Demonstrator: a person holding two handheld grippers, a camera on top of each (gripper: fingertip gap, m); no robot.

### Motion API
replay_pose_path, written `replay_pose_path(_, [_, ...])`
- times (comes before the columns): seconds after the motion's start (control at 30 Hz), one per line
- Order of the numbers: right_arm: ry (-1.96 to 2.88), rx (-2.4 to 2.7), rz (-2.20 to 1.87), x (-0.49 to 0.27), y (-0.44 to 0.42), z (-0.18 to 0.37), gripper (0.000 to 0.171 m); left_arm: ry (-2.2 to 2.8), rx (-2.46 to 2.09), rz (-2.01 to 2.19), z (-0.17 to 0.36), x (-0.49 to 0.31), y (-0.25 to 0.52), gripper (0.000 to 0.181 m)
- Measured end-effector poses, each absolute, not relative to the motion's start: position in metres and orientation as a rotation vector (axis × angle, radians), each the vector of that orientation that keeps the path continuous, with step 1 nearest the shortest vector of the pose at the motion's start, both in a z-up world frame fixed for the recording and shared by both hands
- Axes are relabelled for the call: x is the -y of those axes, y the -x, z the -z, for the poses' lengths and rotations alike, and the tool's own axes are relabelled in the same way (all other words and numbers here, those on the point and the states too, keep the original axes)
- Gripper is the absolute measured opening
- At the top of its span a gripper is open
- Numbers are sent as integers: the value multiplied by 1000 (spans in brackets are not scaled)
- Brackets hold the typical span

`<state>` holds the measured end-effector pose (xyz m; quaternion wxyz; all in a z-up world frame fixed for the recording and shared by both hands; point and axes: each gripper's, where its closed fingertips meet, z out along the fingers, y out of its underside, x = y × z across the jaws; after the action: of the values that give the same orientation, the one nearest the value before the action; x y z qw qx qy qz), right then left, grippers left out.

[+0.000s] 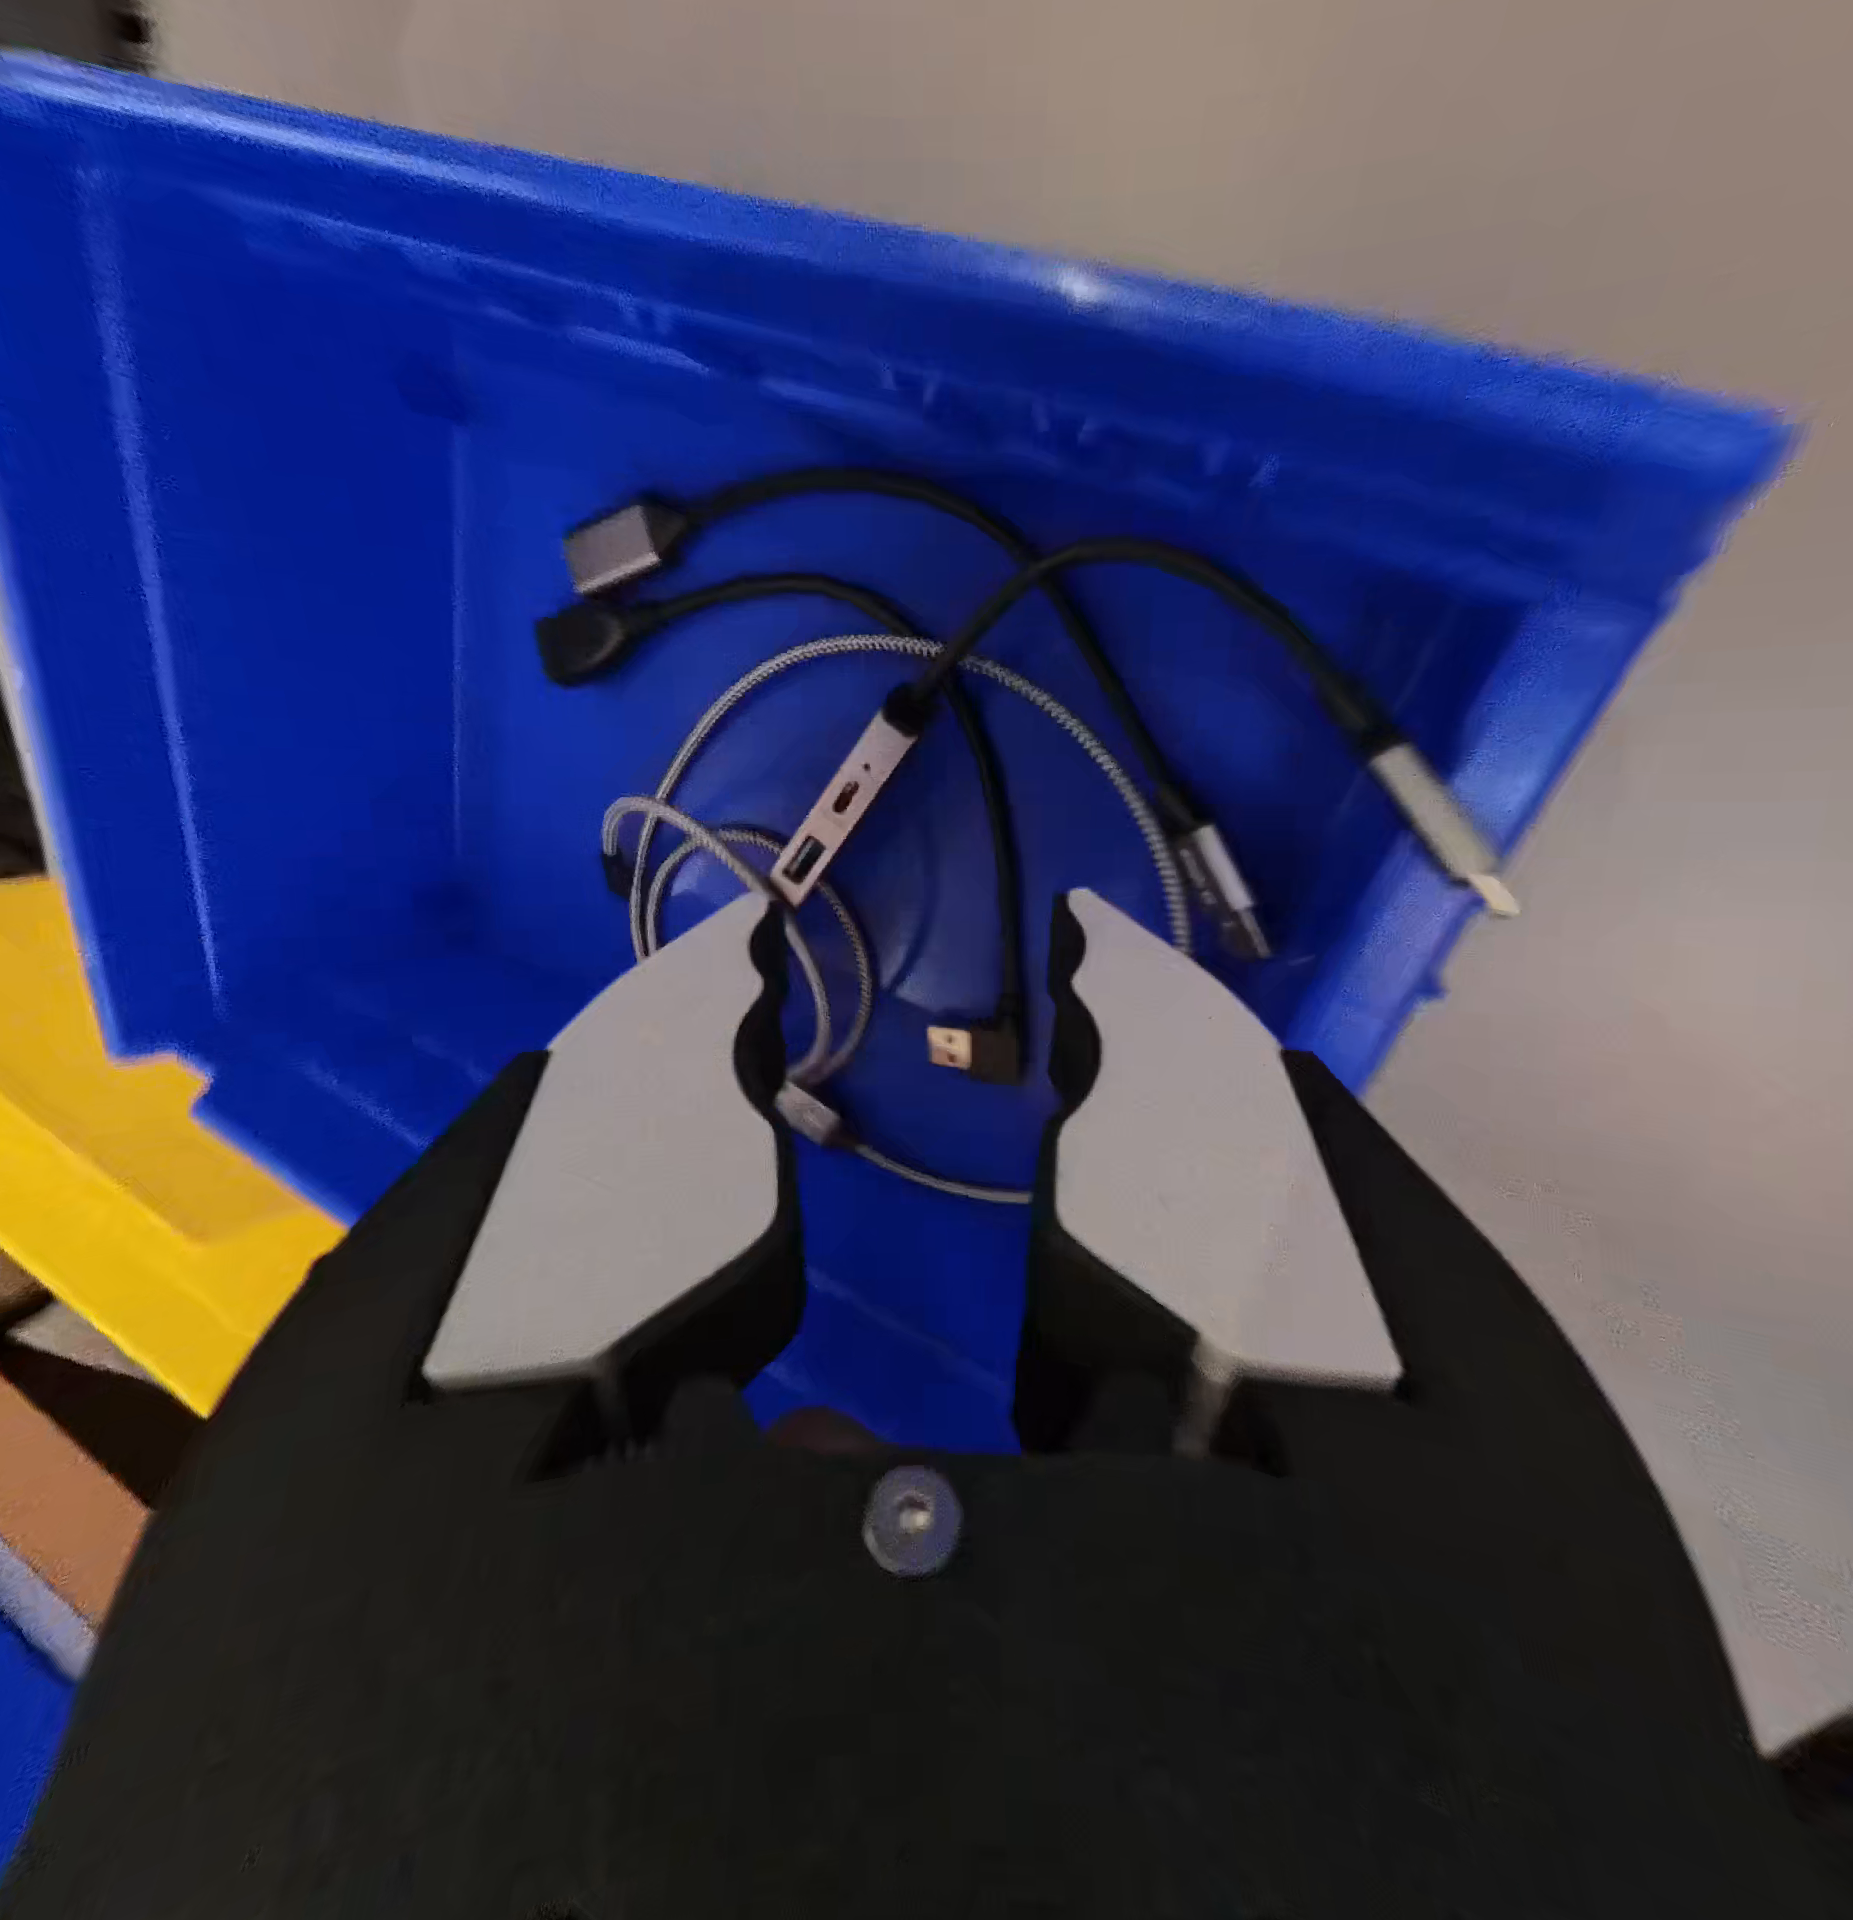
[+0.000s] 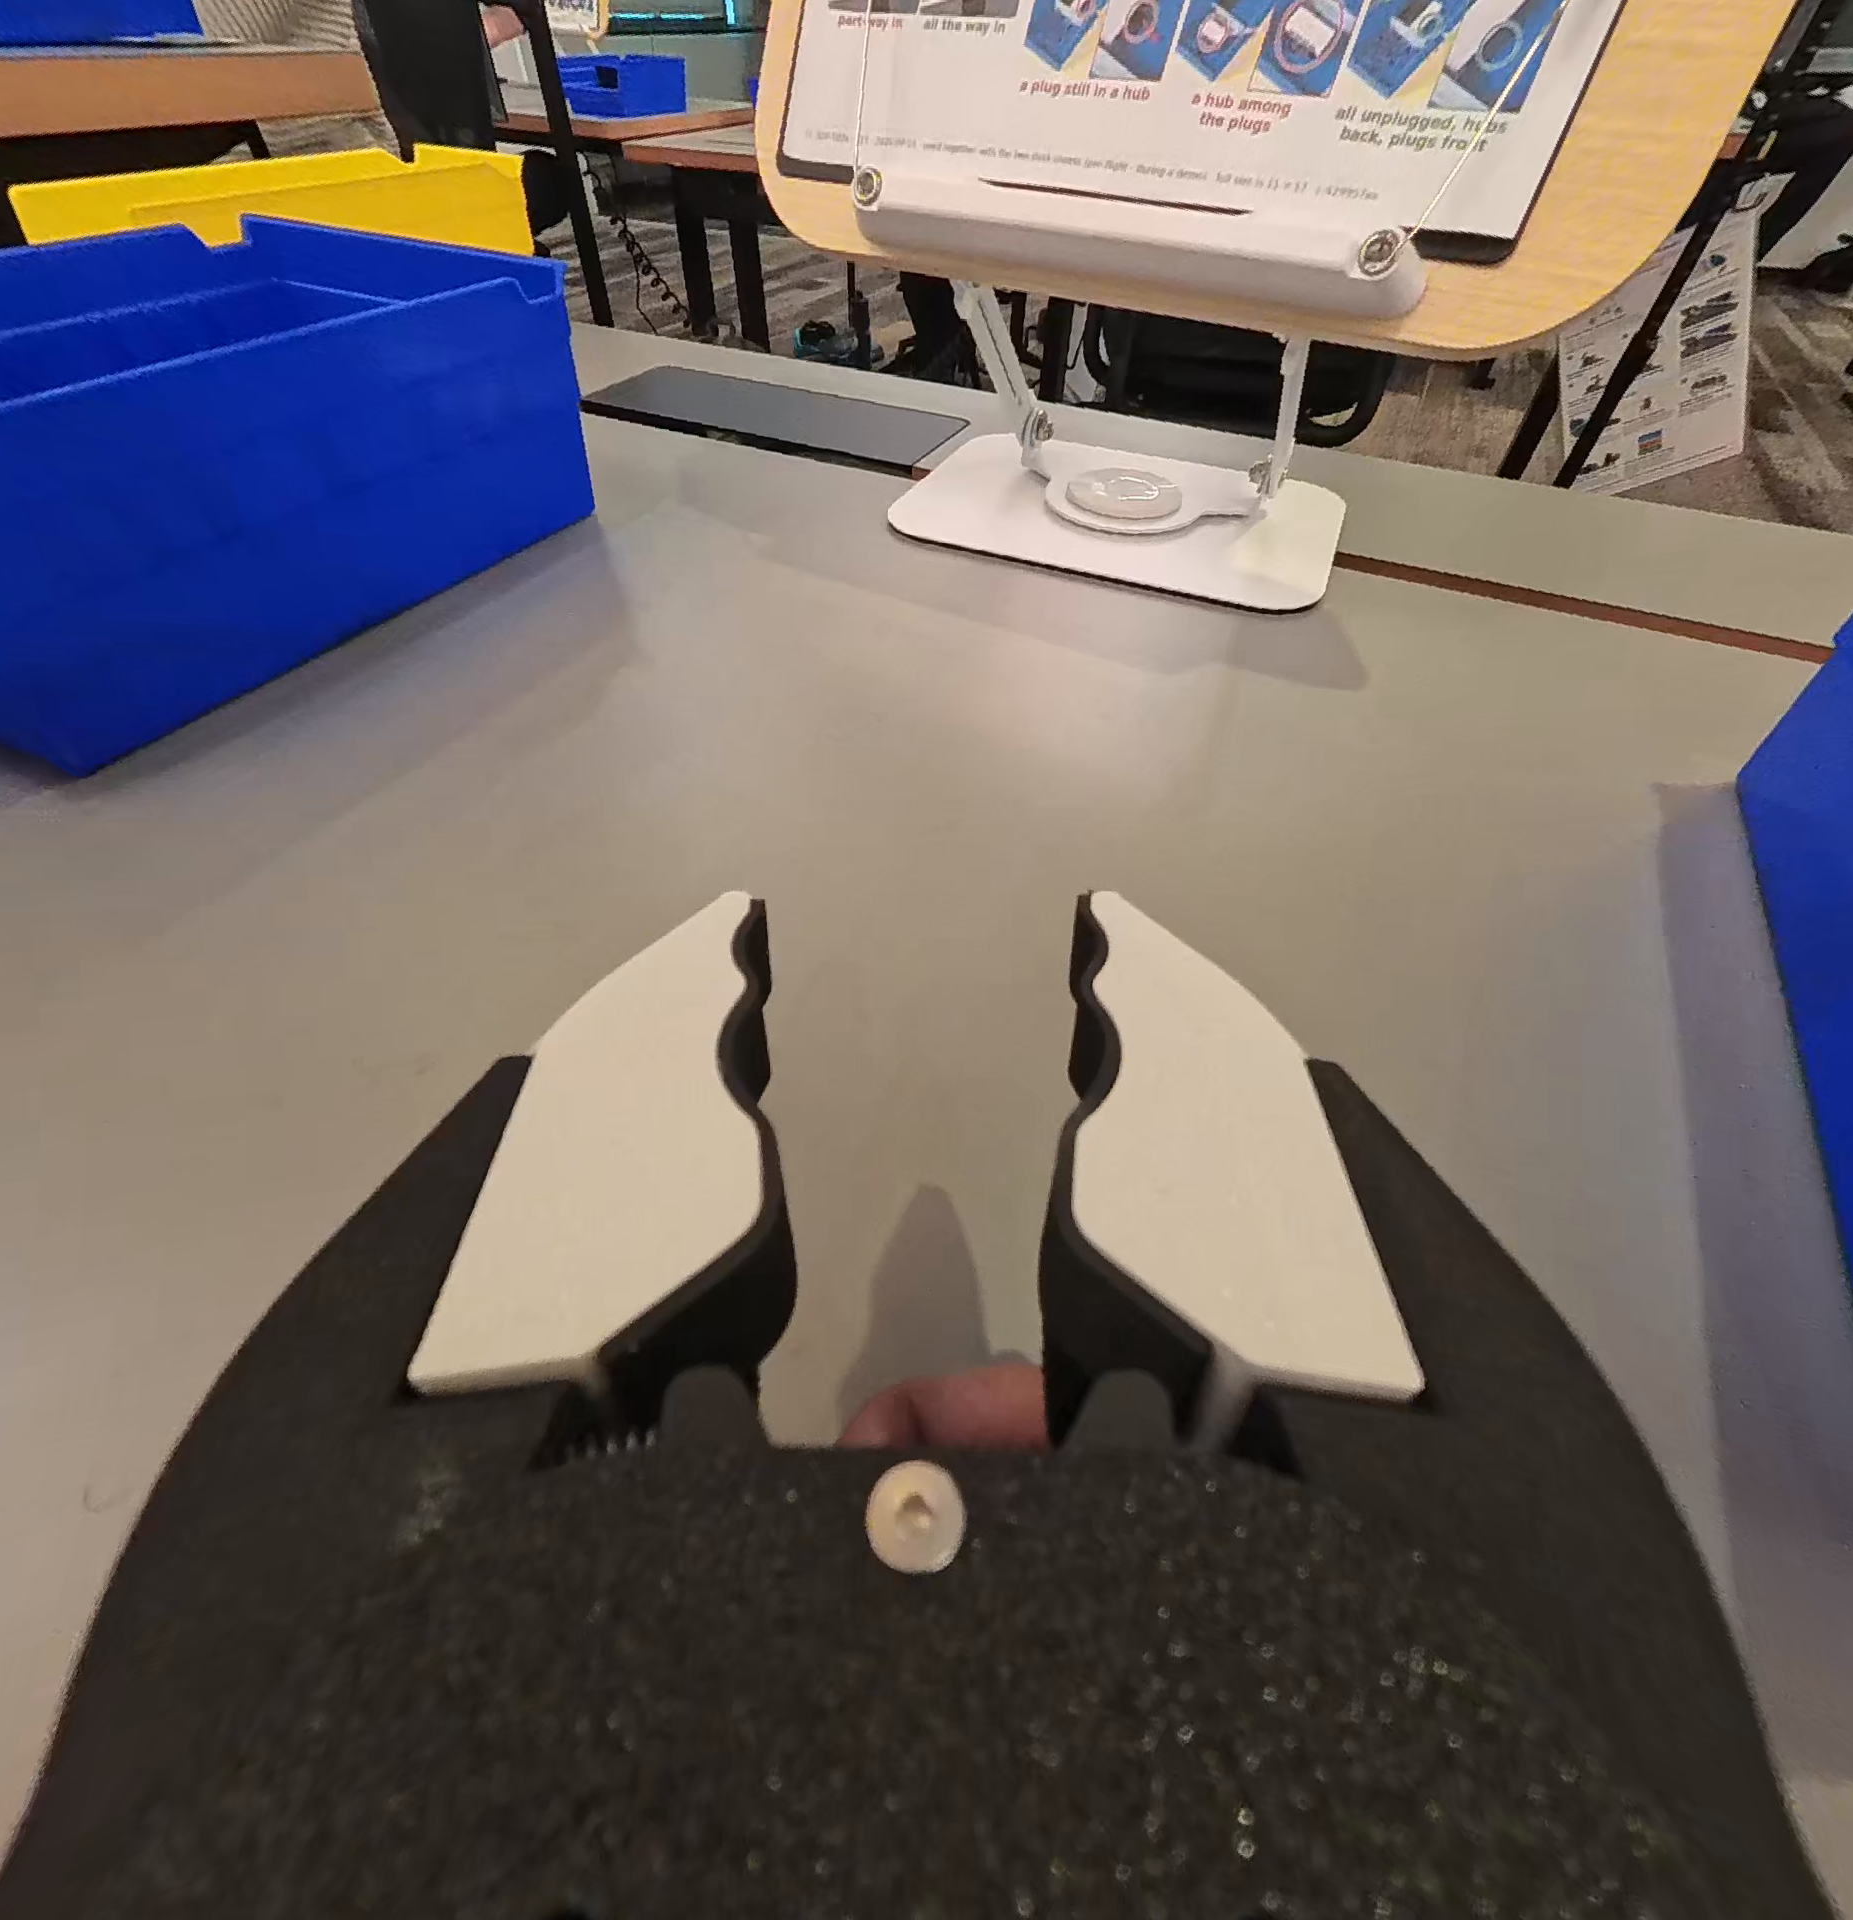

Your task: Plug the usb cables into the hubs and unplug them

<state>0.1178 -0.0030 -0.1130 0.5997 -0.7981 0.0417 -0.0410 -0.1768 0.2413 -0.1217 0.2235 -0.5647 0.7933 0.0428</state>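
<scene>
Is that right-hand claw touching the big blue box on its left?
Apart. The right wrist view shows the right gripper open over bare grey table, with the blue bin well off to its left.

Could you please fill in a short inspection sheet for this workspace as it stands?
Surface: grey table, bare in the middle.
Job's things: grey hub and loose cables in the blue bin; nothing plugged in that I can see.
Clutter: black pad.
Grippers: left gripper open over the bin; right gripper open over the table, both empty.
Cables: tangled, braided cable coiled.
Surroundings: instruction stand, yellow bin, more desks behind.
</scene>
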Motion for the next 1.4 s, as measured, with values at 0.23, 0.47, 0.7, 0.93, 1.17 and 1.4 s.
replay_pose_path(0.23, [1850,-95,93,3,-117,113,54,1375,-2418,-211,165,-264,158,45])
replay_pose_path(0.47, [1879,-91,77,1,-117,117,52,1313,-2468,-236,180,-270,155,14])
replay_pose_path(0.7, [1872,-97,59,1,-117,116,50,1440,-2253,-48,143,-272,156,12])
replay_pose_path(0.93, [1871,-113,24,1,-118,116,49,1515,-1691,400,50,-274,147,12])
replay_pose_path(1.17, [1871,-132,-15,1,-119,117,48,1511,-1296,744,-4,-238,135,11])
replay_pose_path(1.4, [1880,-109,6,1,-117,118,47,1504,-1089,840,5,-182,126,12])
